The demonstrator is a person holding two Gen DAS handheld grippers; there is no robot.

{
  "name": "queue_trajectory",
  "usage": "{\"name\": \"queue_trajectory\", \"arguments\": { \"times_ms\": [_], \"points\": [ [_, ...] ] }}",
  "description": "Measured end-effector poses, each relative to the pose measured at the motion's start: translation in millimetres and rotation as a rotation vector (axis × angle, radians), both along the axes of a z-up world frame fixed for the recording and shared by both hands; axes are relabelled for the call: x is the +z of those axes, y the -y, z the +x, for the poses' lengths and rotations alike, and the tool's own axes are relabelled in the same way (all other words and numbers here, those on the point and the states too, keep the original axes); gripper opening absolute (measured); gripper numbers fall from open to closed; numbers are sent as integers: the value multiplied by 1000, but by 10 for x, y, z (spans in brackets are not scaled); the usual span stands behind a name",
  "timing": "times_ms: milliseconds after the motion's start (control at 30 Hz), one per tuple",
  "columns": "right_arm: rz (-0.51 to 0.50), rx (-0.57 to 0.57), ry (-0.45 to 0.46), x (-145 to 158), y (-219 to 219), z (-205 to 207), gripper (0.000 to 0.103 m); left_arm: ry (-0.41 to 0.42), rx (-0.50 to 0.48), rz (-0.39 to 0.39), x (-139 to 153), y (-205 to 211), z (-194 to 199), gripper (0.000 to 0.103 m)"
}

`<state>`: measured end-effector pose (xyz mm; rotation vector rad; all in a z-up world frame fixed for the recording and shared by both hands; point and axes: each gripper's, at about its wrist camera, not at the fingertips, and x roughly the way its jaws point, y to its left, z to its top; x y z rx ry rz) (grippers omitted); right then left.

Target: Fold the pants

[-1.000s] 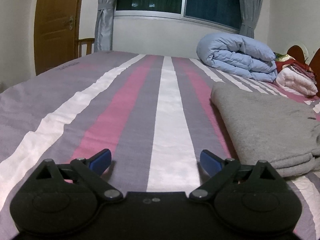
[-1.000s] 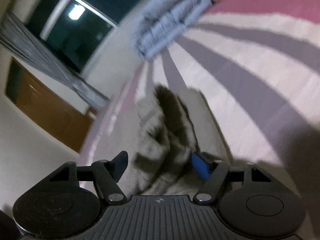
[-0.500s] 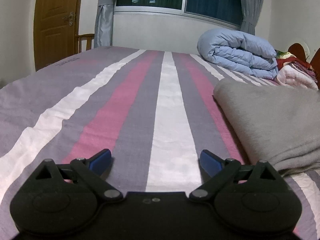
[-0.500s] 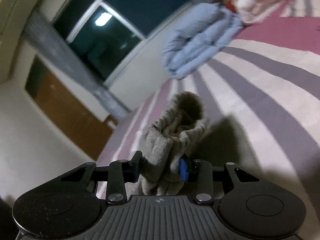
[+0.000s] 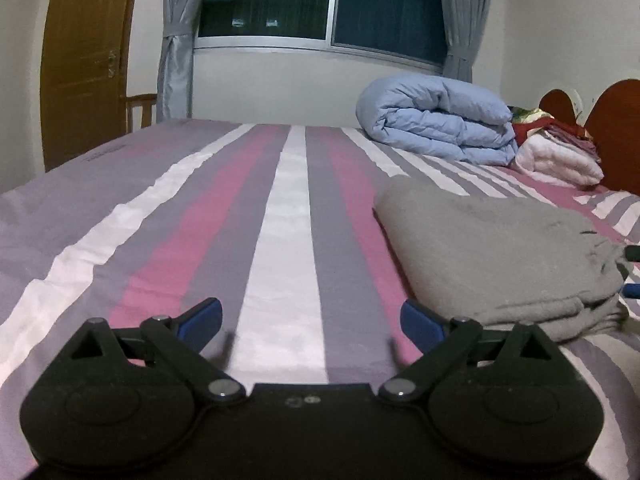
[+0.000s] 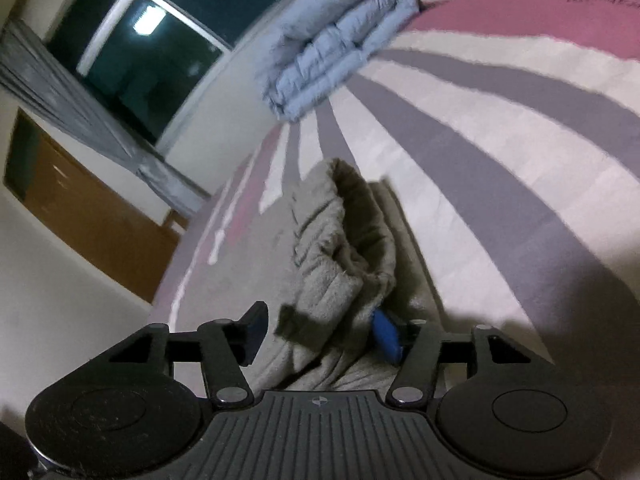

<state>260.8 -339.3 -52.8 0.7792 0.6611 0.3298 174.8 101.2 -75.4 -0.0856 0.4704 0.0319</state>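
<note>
The grey pants (image 5: 492, 252) lie folded in a thick stack on the striped bed (image 5: 288, 216), to the right of my left gripper (image 5: 312, 320). That gripper hovers low over the sheet, open, with nothing between its fingers. In the right wrist view a bunched edge of the pants (image 6: 340, 248) sits between the jaws of my right gripper (image 6: 320, 328), which are opening. Its blue right pad (image 6: 385, 338) still touches the cloth, while the left finger (image 6: 256, 322) stands apart from it. The right gripper's fingertips (image 5: 633, 254) also show at the pants' right end.
A rolled light-blue duvet (image 5: 436, 120) and a pile of folded bedding (image 5: 560, 156) lie near the red-brown headboard (image 5: 616, 128). A window with grey curtains (image 5: 176, 40) and a wooden door (image 5: 84, 60) stand beyond the bed.
The right jaws closed on the raised pants edge half a second ago and have since widened; the bunched cloth has sunk lower. The left gripper has drawn back a little from the pants.
</note>
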Motion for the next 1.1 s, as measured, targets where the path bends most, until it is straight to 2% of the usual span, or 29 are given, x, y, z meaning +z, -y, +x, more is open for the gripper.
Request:
{"name": "queue_trajectory", "arguments": {
  "times_ms": [67,133,200,300,467,600,767,933,1033,1100],
  "points": [
    [-49,-45,52,68,36,-235,59,8,1,12,14,79,-52,89],
    [-104,-77,99,118,33,-431,66,14,-4,18,25,155,-124,89],
    [-106,-84,125,147,21,-571,67,22,-20,28,24,242,-218,89],
    [-77,-80,157,163,-46,-561,67,9,-57,59,-12,347,-292,89],
    [-57,-79,128,81,-134,-502,67,-42,-102,89,-118,487,-91,87],
    [-68,-66,123,76,-153,-516,67,-61,-60,103,-191,530,77,89],
    [-76,-56,120,44,-124,-573,67,-85,-63,80,-250,482,239,92],
    [-120,-72,115,71,-116,-569,67,-104,-57,103,-248,394,150,86],
    [-79,-55,126,88,-79,-526,67,-112,-68,111,-209,373,57,85],
    [-82,-45,129,98,-117,-506,67,-118,-64,156,-187,378,-51,85]
  ]
}}
